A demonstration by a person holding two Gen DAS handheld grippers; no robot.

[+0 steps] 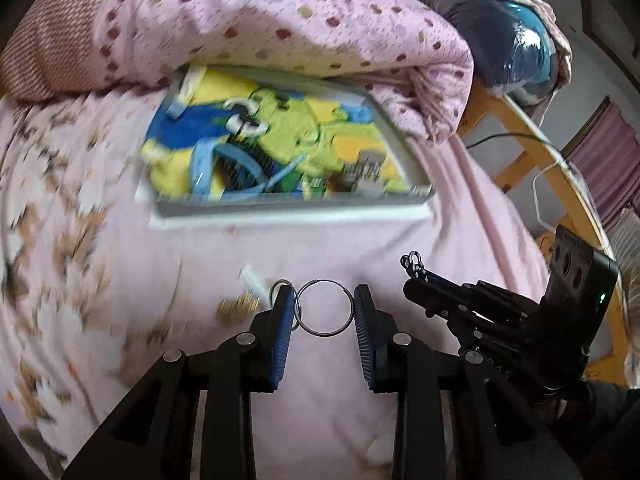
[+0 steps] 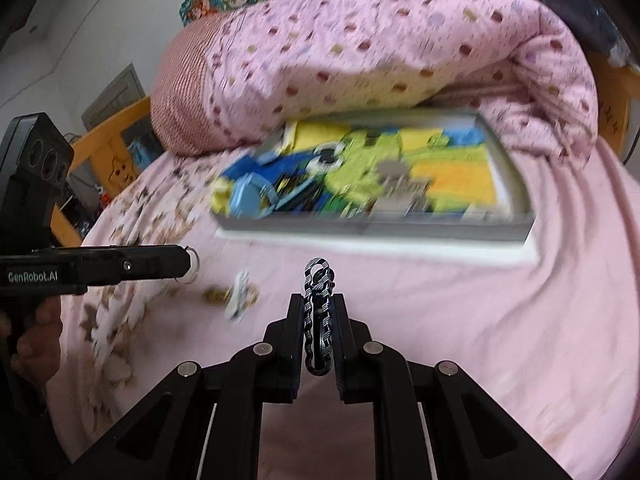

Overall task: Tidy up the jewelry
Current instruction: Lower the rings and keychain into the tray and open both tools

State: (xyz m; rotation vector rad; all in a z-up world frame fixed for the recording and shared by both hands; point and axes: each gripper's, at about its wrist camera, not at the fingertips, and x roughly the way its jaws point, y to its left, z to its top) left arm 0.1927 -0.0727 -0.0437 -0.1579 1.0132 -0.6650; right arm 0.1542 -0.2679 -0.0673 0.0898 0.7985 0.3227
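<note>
My left gripper (image 1: 323, 290) is shut on a thin silver hoop earring (image 1: 326, 334), which spans the gap between the blue pads. A second smaller ring (image 1: 276, 286) hangs by the left finger. In the right wrist view, the left gripper (image 2: 188, 264) comes in from the left with a ring (image 2: 194, 262) at its tip. My right gripper (image 2: 318, 298) is shut on a black-and-white braided chain piece (image 2: 318, 276). From the left wrist view, the right gripper (image 1: 412, 266) hovers over the bed to the right. A white tray (image 1: 280, 210) (image 2: 360, 226) with a cartoon lining holds blue bands and other pieces.
A gold piece (image 1: 236, 306) (image 2: 216, 294) and a white piece (image 1: 252, 278) (image 2: 240, 296) lie on the pink sheet, in front of the tray. A rolled pink dotted quilt (image 2: 400, 52) lies behind the tray. A wooden bed frame (image 1: 520, 136) edges the right side. A hand (image 2: 36, 336) holds the left gripper.
</note>
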